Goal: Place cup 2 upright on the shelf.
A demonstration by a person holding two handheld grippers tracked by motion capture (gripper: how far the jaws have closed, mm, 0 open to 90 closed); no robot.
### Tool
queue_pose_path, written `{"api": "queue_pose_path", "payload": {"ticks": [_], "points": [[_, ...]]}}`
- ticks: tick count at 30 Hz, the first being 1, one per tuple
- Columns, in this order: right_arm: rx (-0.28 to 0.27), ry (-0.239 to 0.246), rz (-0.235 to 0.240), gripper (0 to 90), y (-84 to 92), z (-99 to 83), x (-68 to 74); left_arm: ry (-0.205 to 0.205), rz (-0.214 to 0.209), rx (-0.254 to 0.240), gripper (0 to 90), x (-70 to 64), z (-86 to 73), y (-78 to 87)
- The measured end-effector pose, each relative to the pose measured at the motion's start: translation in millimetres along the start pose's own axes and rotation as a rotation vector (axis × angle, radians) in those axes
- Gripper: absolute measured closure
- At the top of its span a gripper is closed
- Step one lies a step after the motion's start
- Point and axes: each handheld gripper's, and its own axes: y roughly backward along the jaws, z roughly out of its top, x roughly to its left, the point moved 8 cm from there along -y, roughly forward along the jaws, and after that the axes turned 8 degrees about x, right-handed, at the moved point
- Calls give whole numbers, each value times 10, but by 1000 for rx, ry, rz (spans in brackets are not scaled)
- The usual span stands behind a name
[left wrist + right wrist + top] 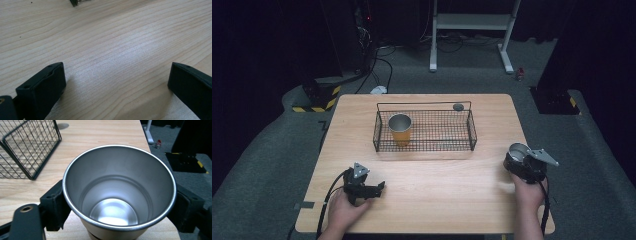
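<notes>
While the left gripper [380, 187] rests low on the left of the table [437, 200] with jaws spread wide around bare wood, a wire basket [472, 131] sits at upper centre holding an orange cup [400, 130]. At lower right, the right gripper [514, 159] clamps a steel cup [119, 190] by its sides, well apart from the basket. Smooth tapered metal could slip from the pads, or the cup's base could catch the basket's rim
</notes>
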Motion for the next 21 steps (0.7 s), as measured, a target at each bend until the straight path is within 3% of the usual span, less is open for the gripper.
{"api": "queue_pose_path", "payload": {"ticks": [7, 21], "points": [[14, 48, 1, 186, 22, 29, 131, -1, 3, 0, 28, 5, -5, 7], [-39, 135, 55, 186, 227, 145, 508, -2, 4, 0, 30, 5, -5, 8]]}}
